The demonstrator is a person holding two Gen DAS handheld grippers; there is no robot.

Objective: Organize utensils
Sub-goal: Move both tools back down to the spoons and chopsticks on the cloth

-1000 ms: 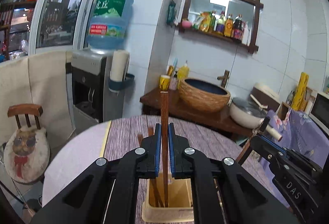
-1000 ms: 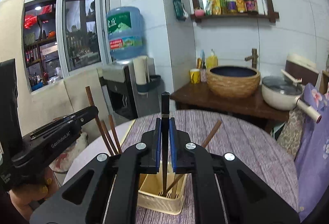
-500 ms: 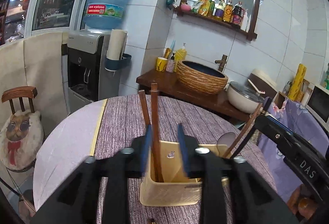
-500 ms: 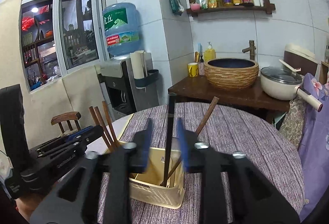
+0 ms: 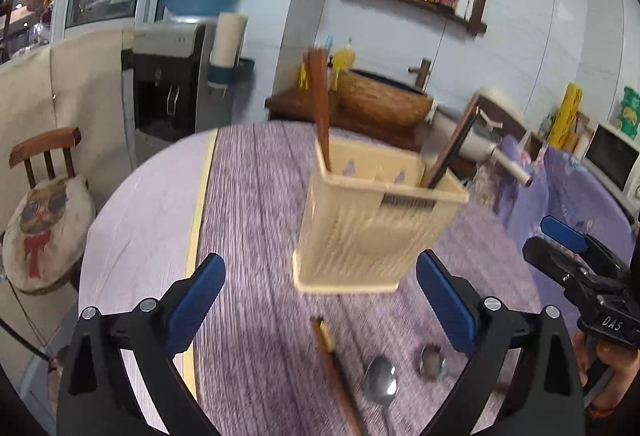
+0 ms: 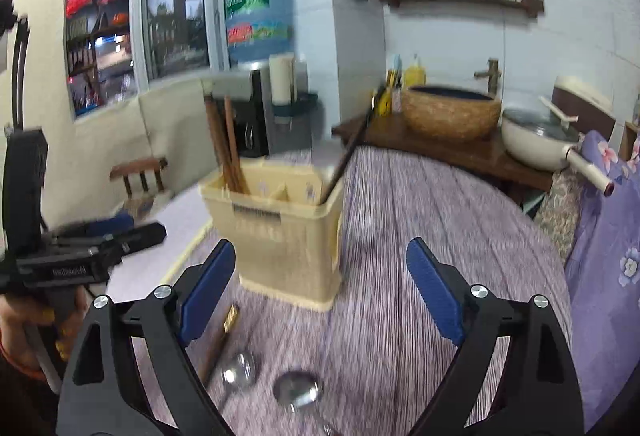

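So far several chopsticks [image 5: 320,104] stand in the beige utensil caddy [image 5: 372,232], while both the left gripper [image 5: 320,304] and right gripper [image 6: 320,288], jaws just spread wide and empty, leave two spoons [image 5: 382,382] and one chopstick [image 5: 332,360] on the table [image 5: 248,196].

The utensil holder [image 5: 376,228] stands on the round table [image 5: 248,196], chopsticks [image 5: 320,108] upright in its left compartment (more lean in the right one). Before it — nearer the cameras — lie a loose chopstick [image 5: 332,360] and, to its right, two spoons [image 5: 382,382].
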